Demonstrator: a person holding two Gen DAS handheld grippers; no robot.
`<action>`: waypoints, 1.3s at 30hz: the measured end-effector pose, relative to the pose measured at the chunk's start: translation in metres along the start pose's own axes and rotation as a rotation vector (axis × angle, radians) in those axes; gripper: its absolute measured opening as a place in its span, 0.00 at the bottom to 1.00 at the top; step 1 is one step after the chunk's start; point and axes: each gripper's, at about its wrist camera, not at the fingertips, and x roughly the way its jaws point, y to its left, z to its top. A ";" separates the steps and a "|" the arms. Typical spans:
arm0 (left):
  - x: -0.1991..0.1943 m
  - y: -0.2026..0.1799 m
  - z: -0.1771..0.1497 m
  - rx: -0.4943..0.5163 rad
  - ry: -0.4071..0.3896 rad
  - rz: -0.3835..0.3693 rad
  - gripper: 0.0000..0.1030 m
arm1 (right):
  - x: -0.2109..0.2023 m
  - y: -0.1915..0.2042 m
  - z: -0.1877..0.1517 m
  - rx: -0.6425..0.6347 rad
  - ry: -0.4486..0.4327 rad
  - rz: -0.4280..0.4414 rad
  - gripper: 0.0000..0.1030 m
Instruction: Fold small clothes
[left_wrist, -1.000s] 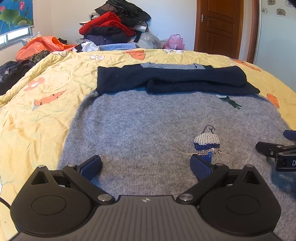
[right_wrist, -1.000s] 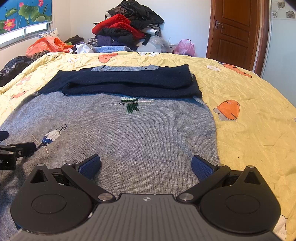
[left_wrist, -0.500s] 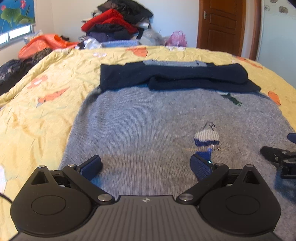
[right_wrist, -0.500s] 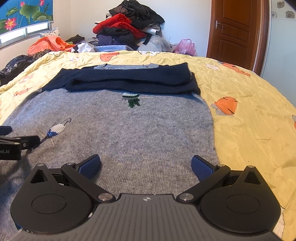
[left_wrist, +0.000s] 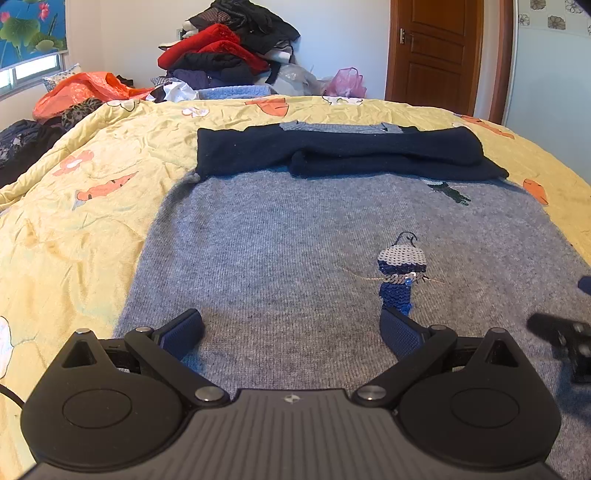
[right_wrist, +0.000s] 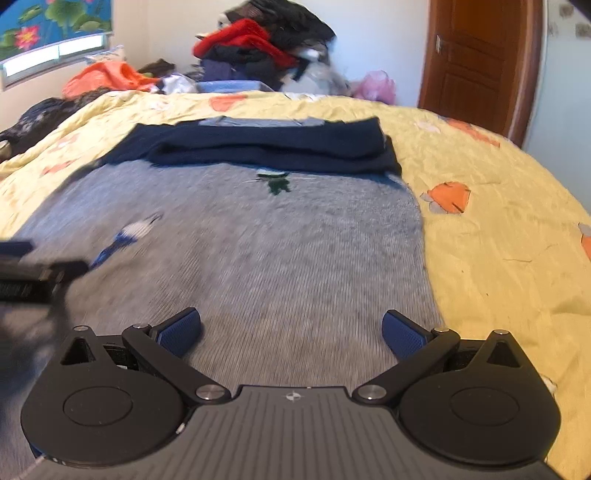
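A grey knit sweater (left_wrist: 280, 243) lies flat on the yellow quilt (left_wrist: 74, 229), its navy sleeves (left_wrist: 332, 151) folded across the far end. A sequin bird patch (left_wrist: 400, 269) sits on it. My left gripper (left_wrist: 291, 328) is open and empty, low over the sweater's near left part. My right gripper (right_wrist: 291, 328) is open and empty over the sweater's (right_wrist: 258, 240) near right part, close to its right edge. The navy sleeves (right_wrist: 266, 147) show in the right wrist view too. Each gripper shows at the edge of the other's view.
A heap of clothes (left_wrist: 229, 48) is piled beyond the bed's far edge, with an orange bag (left_wrist: 85, 88) at the left. A wooden door (left_wrist: 436, 51) stands at the back right. Bare quilt (right_wrist: 498, 240) lies right of the sweater.
Both grippers have drawn slightly back toward the sweater's near hem and stayed open. The right wrist view is blurred from motion now.
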 end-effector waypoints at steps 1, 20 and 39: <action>0.000 0.000 0.000 -0.001 0.000 0.000 1.00 | -0.002 -0.002 -0.004 0.008 -0.010 0.008 1.00; -0.018 -0.004 -0.015 0.011 0.002 -0.011 1.00 | -0.003 -0.002 -0.001 0.007 0.011 0.005 1.00; -0.034 -0.005 -0.028 0.010 0.001 -0.012 1.00 | -0.016 -0.003 -0.015 -0.004 -0.010 0.032 1.00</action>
